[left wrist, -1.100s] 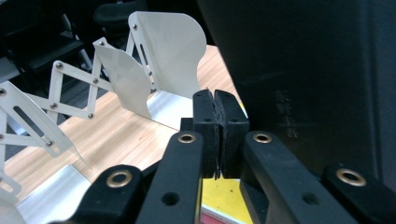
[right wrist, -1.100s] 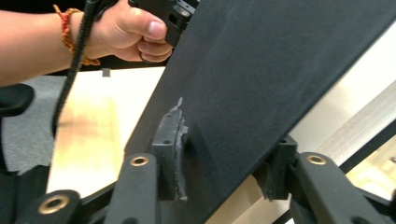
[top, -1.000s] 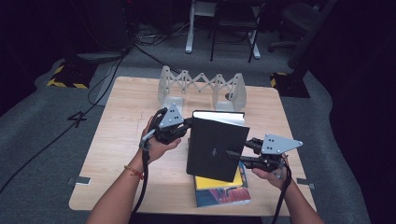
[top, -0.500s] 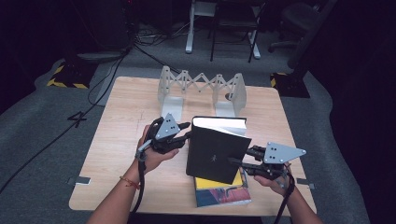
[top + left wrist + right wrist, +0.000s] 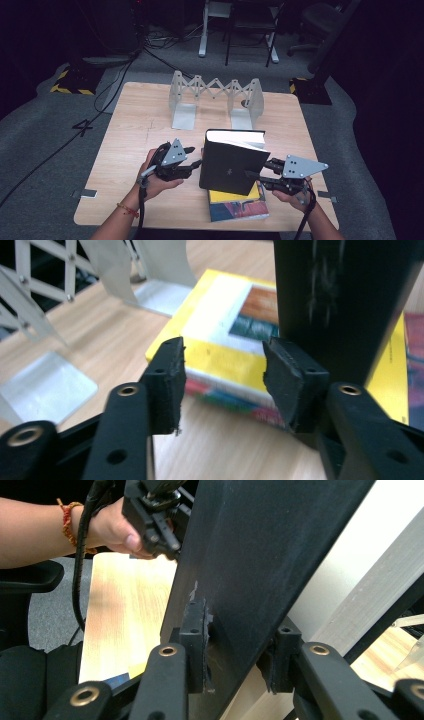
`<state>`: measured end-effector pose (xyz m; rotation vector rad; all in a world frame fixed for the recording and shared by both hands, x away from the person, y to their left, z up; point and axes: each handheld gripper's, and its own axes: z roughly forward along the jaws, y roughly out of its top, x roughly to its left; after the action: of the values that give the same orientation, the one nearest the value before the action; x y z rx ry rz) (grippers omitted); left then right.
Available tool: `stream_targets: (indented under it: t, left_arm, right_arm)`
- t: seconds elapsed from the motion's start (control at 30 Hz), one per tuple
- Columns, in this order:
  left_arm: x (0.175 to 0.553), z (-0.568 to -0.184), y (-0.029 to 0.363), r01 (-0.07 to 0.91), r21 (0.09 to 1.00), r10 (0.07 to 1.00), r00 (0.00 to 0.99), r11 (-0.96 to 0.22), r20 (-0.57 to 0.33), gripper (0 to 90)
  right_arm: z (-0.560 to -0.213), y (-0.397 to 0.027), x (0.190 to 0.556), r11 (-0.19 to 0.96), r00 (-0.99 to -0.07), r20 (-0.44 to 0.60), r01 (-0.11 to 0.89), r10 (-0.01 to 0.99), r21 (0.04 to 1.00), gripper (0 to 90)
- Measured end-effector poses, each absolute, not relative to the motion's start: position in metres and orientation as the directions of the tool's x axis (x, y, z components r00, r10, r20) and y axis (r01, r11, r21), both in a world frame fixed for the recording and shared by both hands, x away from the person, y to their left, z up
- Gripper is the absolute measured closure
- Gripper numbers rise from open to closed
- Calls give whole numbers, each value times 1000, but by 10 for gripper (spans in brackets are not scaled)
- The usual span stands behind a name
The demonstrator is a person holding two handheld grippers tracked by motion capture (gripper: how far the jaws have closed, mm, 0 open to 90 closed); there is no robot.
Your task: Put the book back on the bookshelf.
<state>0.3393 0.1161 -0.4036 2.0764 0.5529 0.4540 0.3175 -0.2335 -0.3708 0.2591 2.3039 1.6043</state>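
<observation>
The black book (image 5: 231, 161) stands tilted near table centre, its lower edge on the colourful book (image 5: 239, 204) at 6 o'clock of it. The right gripper (image 5: 264, 176), at 3 o'clock, clamps its fore edge; the left gripper (image 5: 196, 159), at 9 o'clock, has just been opening, its jaws half apart with nothing between them. Judged risk: gripped at one edge, the book may pivot and topple. The left gripper view shows the empty gap before the spine; the right gripper view shows pads (image 5: 194, 630) pressing the cover. The expanding bookend rack (image 5: 215, 97) waits at 12 o'clock.

On the grey floor (image 5: 60, 150) left of my table, a taped "4" (image 5: 82, 127) marks the spot. I can read no other text.
</observation>
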Motion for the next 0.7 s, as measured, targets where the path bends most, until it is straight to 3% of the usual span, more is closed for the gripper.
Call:
stream_targets:
  t: [0.7]
  left_arm:
    - [311, -431, 109, 205, 810, 433, 899, -550, 67, 395]
  right_arm:
    - [-373, -234, 315, 345, -928, -162, -39, 335, 938, 685]
